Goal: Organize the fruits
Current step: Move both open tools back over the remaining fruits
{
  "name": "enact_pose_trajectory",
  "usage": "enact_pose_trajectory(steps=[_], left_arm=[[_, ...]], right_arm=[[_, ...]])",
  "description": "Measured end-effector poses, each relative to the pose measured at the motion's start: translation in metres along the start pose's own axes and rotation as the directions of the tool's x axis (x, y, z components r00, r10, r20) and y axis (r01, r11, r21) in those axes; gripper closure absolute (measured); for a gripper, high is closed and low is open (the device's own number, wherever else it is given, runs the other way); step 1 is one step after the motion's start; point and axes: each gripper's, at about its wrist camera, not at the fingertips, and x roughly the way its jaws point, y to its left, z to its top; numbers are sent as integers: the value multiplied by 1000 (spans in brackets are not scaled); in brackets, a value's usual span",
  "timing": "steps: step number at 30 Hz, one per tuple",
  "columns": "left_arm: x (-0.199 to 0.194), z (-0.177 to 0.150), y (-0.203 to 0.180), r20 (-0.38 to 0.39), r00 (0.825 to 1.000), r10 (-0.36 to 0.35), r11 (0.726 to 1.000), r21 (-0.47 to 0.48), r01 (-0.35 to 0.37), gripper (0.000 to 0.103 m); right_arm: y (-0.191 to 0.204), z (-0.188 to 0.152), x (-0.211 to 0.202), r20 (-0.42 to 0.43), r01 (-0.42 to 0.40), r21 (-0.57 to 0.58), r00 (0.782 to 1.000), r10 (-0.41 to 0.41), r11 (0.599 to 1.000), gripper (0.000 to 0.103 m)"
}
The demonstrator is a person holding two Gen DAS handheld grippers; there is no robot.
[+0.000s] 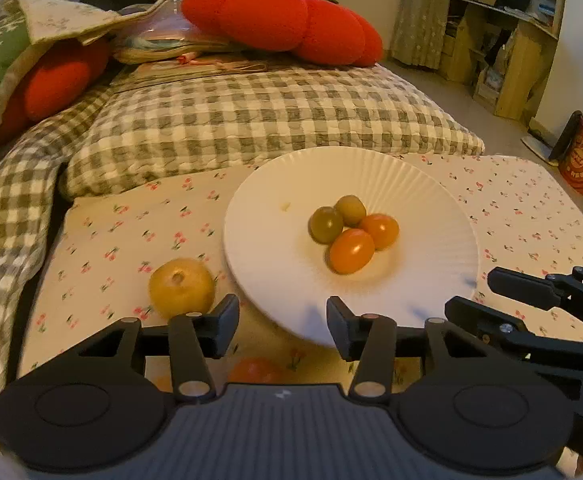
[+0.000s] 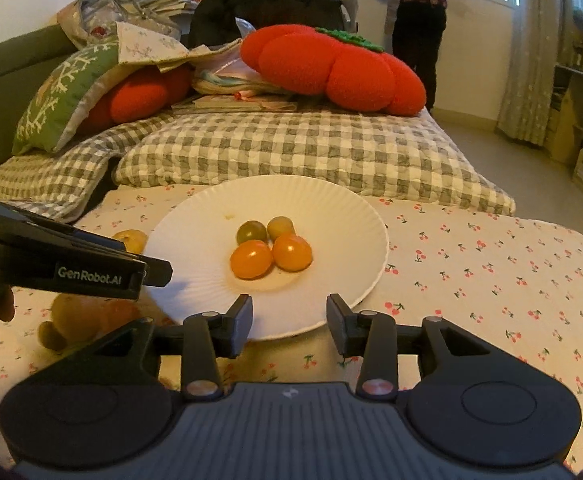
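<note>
Four small tomatoes clustered touching one another at the middle of the white plate [image 1: 275, 216]: two orange tomatoes [image 1: 351, 251] on the near side, two green tomatoes [image 1: 326, 224] just behind. Same cluster at the plate's centre in the right wrist view, orange pair [image 2: 251, 259] in front, green pair [image 2: 251, 231] behind. Off the plate, just beside its left rim on the cherry-print cloth [image 1: 123, 240], a round yellow fruit [image 1: 181, 288], close to the rim, whether touching cannot be told. Nearer than the plate's front edge, a blurred orange-red fruit [image 1: 255, 370], half hidden behind the left gripper [image 1: 282, 326]. Left of the plate's front edge in the right wrist view, more blurred yellow-orange fruit [image 2: 87, 316] under the other gripper's arm.

Left gripper poised over the plate's near rim, jaws spread apart, nothing between the pads. Right gripper [image 2: 288, 326] likewise above the near rim, jaws parted, nothing pinched. Each visible from the side in the other's view.

Behind the plate, a grey checked quilt [image 1: 251, 120]; beyond that, a red pumpkin-shaped cushion [image 1: 283, 20]. Left of the quilt, a green embroidered pillow [image 2: 59, 92]. Far behind, by the window, a person standing [image 2: 415, 20].
</note>
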Motion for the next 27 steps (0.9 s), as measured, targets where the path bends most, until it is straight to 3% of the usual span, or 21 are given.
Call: enact_pose_trajectory(steps=[3,16,27], left_arm=[[-17,-7,10,12,1000,9,1000,-19,-9,47],[-69,-51,86,8,998,55,986,-157,-53,44],[-69,-68,92,0,1000,13,979,-205,-12,44]], right_arm=[[8,-3,-10,1,-13,-5,1000,13,1000,63],[40,-22,-35,-26,-77,31,997,78,997,59],[53,-38,-50,-45,-75,17,996,75,997,50]])
